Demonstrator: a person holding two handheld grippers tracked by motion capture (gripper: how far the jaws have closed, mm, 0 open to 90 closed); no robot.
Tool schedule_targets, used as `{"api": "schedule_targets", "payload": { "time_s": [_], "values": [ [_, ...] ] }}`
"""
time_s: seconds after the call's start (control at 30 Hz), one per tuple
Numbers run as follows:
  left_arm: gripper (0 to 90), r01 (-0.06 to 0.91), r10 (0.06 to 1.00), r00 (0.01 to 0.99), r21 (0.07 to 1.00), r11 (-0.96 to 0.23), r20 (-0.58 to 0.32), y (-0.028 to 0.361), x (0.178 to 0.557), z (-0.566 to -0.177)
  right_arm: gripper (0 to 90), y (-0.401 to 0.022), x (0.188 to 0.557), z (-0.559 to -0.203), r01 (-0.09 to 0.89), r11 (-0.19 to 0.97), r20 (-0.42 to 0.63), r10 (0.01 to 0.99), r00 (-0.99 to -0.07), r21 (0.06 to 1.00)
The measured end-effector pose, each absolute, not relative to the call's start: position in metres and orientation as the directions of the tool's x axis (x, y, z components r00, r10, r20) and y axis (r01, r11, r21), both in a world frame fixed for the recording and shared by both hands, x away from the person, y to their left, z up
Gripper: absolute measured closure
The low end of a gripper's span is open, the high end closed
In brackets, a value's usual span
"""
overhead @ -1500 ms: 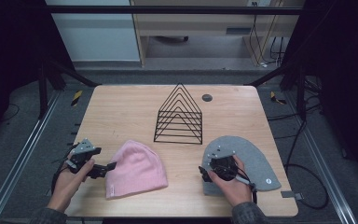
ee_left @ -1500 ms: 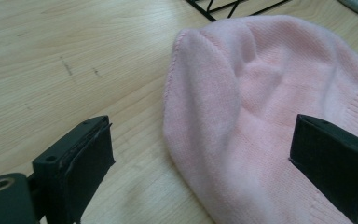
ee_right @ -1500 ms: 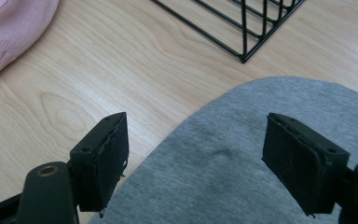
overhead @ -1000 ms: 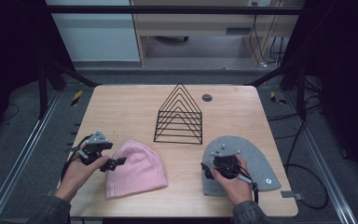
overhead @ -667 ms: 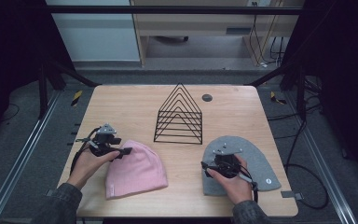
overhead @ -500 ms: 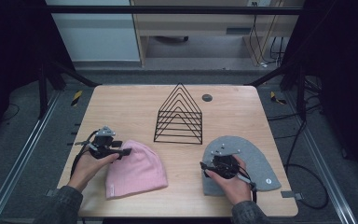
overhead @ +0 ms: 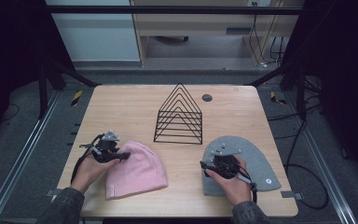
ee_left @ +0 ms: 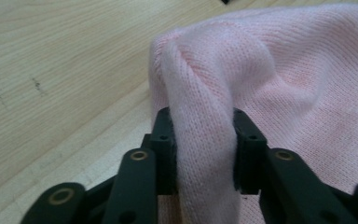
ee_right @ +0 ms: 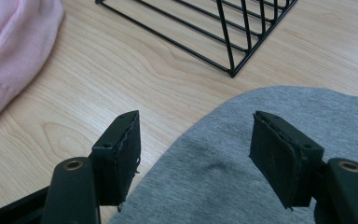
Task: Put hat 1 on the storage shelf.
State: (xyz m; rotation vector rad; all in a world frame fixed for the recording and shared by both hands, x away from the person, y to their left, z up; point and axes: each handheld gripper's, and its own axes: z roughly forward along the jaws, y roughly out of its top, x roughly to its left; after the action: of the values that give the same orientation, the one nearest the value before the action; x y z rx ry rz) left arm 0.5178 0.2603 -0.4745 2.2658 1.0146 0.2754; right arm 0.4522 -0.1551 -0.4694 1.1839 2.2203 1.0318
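Left tongs [ee_left: 204, 149]: jaws have just been closing; now pinched on a raised fold at the edge of the pink beanie [ee_left: 279, 88], likely to lift it.
Right tongs [ee_right: 193, 154]: jaws apart, poised over the grey beanie [ee_right: 242, 172] edge, gripping nothing.
Pink beanie position: flat on the surface [overhead: 135, 102], near-left.
Left hand [overhead: 89, 170]: low, angled toward the beanie.
Wire rack [overhead: 179, 114]: centre, well apart.

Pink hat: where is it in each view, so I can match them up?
High view: pink hat lower left of the table, its top edge at the left gripper.
Left gripper view: a fold of it pinched between the jaws.
Right gripper view: upper left corner.
Shared landmark, high and right gripper views: black wire rack.
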Motion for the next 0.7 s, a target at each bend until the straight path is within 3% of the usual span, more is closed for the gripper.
{"api": "schedule_targets", "payload": {
  "time_s": [0.17, 0.7],
  "values": [
    [75.7, 0.609, 0.741, 0.665, 0.64, -0.469, -0.09, 0.261, 0.516, -0.47, 32.8, -0.158, 0.452, -0.468, 0.525, 0.347, -0.018, 0.846, -0.532, 0.777],
    [77.0, 0.535, 0.732, 0.678, 0.725, -0.434, -0.062, 0.263, 0.505, -0.448, 31.5, -0.16, 0.454, -0.468, 0.529, 0.336, -0.017, 0.855, -0.518, 0.779]
  ]
}}
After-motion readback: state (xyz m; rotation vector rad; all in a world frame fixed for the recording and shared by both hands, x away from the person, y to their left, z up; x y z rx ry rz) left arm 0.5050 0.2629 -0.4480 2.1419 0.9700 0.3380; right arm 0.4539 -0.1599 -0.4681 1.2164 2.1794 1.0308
